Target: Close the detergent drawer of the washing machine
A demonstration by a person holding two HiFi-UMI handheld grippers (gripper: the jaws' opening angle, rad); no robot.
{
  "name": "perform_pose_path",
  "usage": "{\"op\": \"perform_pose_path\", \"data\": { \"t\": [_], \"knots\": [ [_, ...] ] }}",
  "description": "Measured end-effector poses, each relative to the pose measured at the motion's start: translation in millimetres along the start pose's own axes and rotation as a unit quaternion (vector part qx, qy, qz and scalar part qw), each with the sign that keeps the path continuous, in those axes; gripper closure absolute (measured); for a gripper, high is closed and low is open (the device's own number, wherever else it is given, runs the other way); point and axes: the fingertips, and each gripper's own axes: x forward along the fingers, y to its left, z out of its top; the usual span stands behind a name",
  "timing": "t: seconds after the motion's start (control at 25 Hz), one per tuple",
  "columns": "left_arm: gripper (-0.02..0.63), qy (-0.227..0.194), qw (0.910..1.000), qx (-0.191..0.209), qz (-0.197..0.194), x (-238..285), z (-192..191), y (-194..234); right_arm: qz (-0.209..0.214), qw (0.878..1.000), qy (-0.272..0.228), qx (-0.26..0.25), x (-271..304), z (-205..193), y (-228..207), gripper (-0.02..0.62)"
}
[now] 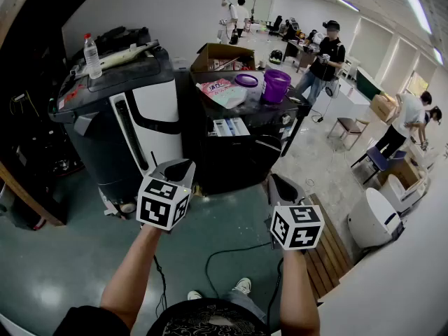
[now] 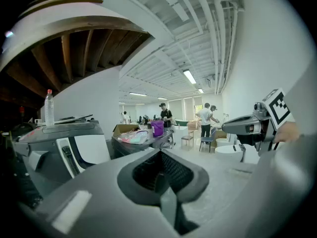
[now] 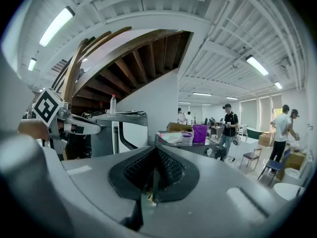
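Note:
A black washing machine (image 1: 241,145) stands ahead of me in the head view, and its detergent drawer (image 1: 230,127) is pulled out, showing pale compartments. My left gripper (image 1: 179,168) is held in the air well short of the machine, to the drawer's lower left, jaws shut on nothing. My right gripper (image 1: 280,185) hovers to the drawer's lower right, also shut and empty. In the left gripper view the shut jaws (image 2: 161,176) point toward the machine (image 2: 143,139). In the right gripper view the closed jaws (image 3: 154,175) face the machine (image 3: 190,144) too.
A purple bucket (image 1: 276,85), a purple lid (image 1: 246,80), a pink packet (image 1: 218,88) and a cardboard box (image 1: 222,57) sit on the machine. A grey and white appliance (image 1: 129,117) with a water bottle (image 1: 92,56) stands left. Cables (image 1: 224,254) cross the floor. People (image 1: 323,60) stand behind.

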Motion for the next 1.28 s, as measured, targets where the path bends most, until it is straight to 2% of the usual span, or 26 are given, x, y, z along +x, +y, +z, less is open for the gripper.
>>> {"op": "perform_pose_path", "data": {
  "t": [0.36, 1.28],
  "knots": [
    [0.606, -0.001, 1.0000, 0.000, 0.001, -0.9, -0.9, 1.4, -0.006, 1.000, -0.002, 0.011, 1.1, -2.9, -0.6, 0.569],
    [0.606, -0.006, 0.9999, -0.007, 0.008, -3.7, -2.5, 3.8, -0.002, 1.000, -0.009, 0.024, -0.7, -4.4, 4.6, 0.411]
  ]
}}
